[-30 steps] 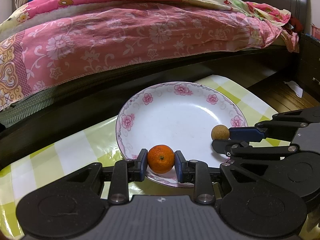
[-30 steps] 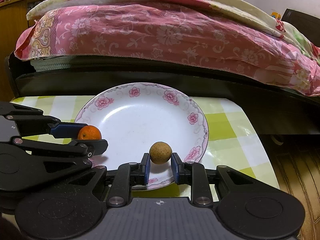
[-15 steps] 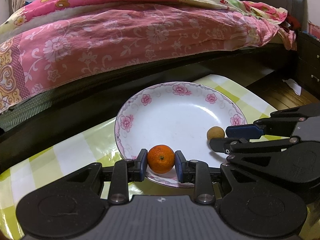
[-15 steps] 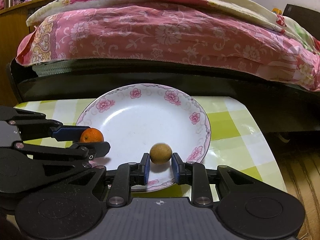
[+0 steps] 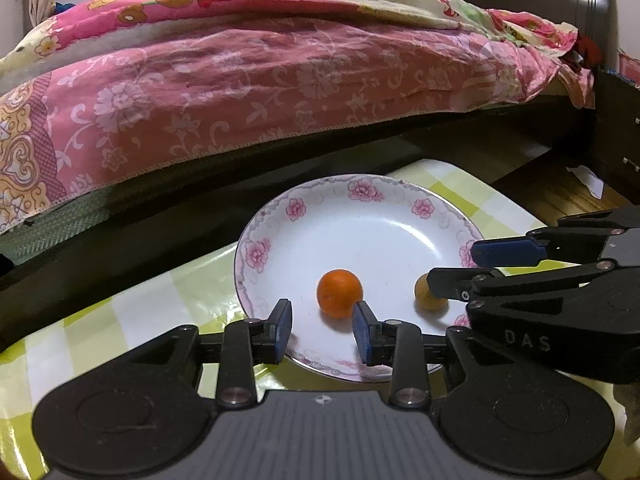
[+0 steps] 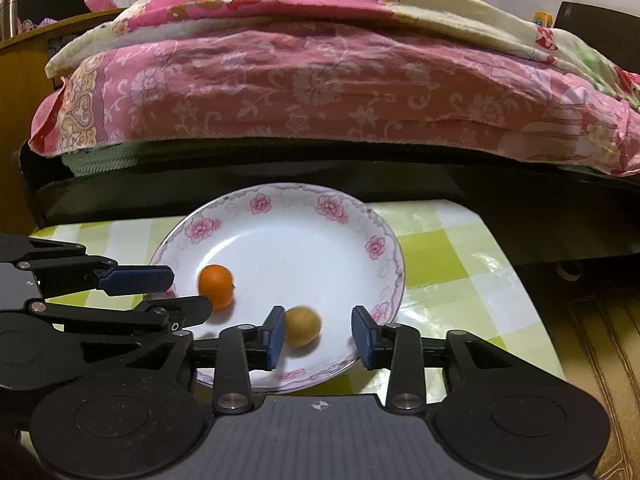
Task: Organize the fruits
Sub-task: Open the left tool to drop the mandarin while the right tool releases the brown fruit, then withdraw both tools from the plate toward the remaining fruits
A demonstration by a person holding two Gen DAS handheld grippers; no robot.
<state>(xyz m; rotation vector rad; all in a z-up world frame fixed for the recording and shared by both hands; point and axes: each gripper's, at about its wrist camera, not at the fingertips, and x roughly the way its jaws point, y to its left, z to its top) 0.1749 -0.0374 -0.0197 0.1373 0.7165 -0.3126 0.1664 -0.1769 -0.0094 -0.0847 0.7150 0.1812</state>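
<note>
A white plate with pink flowers (image 5: 296, 210) (image 6: 260, 204) sits on a green checked tablecloth. A small orange (image 5: 339, 293) (image 6: 216, 286) lies on the plate just ahead of my left gripper (image 5: 322, 332), which is open and empty. A small brown round fruit (image 6: 303, 326) (image 5: 424, 300) lies on the plate between the open jaws of my right gripper (image 6: 318, 334), near its left finger. Each gripper also shows from the side in the other's view: the right one (image 5: 460, 268) and the left one (image 6: 188, 292).
A bed with a pink flowered quilt (image 5: 280, 80) and dark frame (image 6: 320, 176) runs close behind the table. The tablecloth (image 6: 452, 248) ends at the right, with wooden floor (image 5: 560, 184) beyond.
Both grippers have opened and let go of their fruit. The orange and the brown fruit now lie on the plate, and both grippers have drawn back a little.
</note>
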